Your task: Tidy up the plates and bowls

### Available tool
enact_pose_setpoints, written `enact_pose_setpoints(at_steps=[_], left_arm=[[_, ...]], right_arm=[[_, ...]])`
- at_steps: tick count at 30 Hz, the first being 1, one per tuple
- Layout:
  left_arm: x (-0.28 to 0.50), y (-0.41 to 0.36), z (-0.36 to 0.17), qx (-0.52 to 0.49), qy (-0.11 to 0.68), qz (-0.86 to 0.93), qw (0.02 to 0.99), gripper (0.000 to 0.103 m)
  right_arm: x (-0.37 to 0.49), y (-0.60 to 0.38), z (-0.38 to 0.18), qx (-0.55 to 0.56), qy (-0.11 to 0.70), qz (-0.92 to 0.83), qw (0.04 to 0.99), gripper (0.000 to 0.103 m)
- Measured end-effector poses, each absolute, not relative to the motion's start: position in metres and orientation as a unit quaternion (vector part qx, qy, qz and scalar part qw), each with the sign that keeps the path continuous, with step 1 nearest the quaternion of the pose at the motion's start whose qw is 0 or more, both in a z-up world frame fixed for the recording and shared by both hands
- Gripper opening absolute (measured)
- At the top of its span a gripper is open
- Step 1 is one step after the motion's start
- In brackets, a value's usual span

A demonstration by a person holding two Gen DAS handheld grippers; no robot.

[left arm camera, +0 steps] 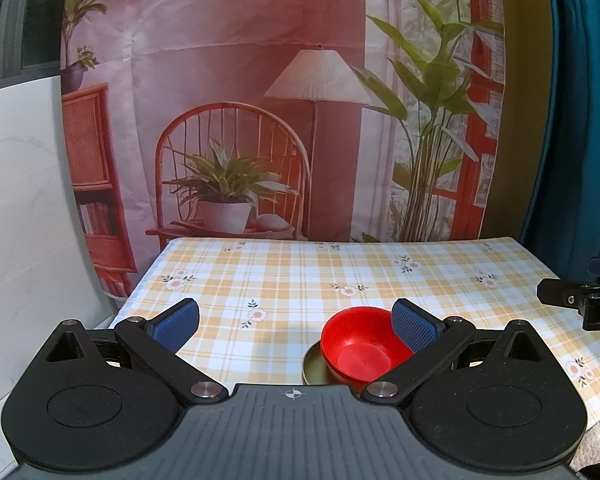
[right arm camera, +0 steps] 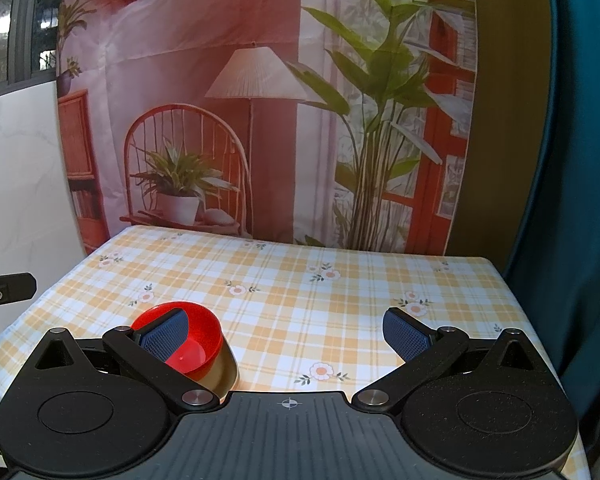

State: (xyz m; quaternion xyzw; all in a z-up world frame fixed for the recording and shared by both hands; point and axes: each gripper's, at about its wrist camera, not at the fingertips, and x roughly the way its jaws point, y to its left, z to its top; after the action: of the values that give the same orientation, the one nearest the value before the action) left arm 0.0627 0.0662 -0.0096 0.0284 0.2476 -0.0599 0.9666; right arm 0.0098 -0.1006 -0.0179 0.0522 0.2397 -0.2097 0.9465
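A red bowl (left arm camera: 358,346) sits nested in an olive-gold bowl (left arm camera: 315,369) on the checked tablecloth near the table's front edge. In the left wrist view it lies just left of and behind the right fingertip. My left gripper (left arm camera: 296,322) is open and empty above the table. In the right wrist view the red bowl (right arm camera: 198,346) and the gold bowl (right arm camera: 225,374) lie behind the left finger. My right gripper (right arm camera: 286,334) is open and empty, to the right of the bowls.
The table (right arm camera: 300,280) carries a yellow checked cloth with flowers. A printed backdrop (left arm camera: 260,100) hangs behind it. A white panel (left arm camera: 20,200) stands at the left and a teal curtain (right arm camera: 572,160) at the right. The other gripper's tip (left arm camera: 580,304) shows at the right edge.
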Motion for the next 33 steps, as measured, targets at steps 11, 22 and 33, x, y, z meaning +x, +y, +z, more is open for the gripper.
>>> enact_pose_setpoints(at_steps=[11,22,33], left_arm=[[0.0632,0.0660,-0.0090,0.025,0.249,-0.058,0.966,0.103],[0.0630,0.0664,-0.0090,0.025,0.249,-0.053,0.967,0.103],[0.0635,0.0648,-0.0094,0.027,0.249,-0.050,0.967,0.103]], right_arm=[[0.0097,-0.1005,-0.0182,0.053,0.239,-0.209,0.947,0.103],[0.0093,-0.1006,-0.0185,0.053,0.239,-0.209,0.947,0.103],[0.0079,-0.1011,-0.0160,0.054,0.238,-0.211,0.947,0.103]])
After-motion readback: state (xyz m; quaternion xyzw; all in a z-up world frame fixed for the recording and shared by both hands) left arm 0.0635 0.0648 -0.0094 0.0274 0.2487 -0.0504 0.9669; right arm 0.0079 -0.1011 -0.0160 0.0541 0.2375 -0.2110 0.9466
